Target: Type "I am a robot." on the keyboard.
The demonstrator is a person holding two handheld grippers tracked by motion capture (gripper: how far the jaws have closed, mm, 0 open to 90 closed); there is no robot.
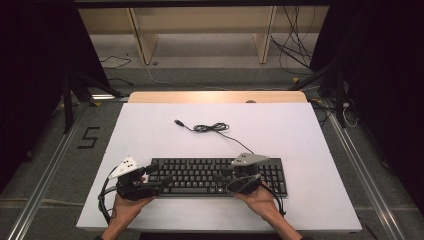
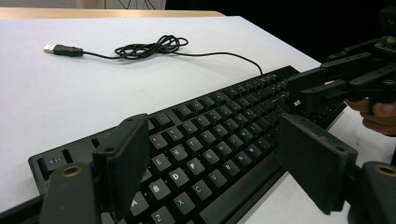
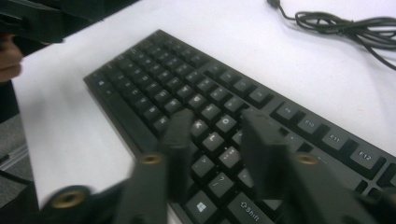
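A black keyboard (image 1: 215, 175) lies near the front edge of the white table top (image 1: 150, 130); its thin cable (image 1: 210, 128) runs back to a loose coil and a USB plug (image 1: 177, 121). My left gripper (image 1: 159, 176) stands open wide over the keyboard's left end, its jaws (image 2: 217, 126) straddling letter keys (image 2: 210, 140) with nothing held. My right gripper (image 1: 225, 176) hovers over the keyboard's right half. Its jaws (image 3: 218, 119) stand narrow, about one key apart, above the keys (image 3: 187, 88) with nothing between them. Each gripper is held by a hand.
The coiled cable (image 2: 149, 46) and plug (image 2: 49, 48) lie on bare table behind the keyboard. A wooden strip (image 1: 215, 96) edges the table's far side, with a wooden shelf frame (image 1: 200, 30) and floor cables beyond. Metal rails (image 1: 45, 170) flank the table.
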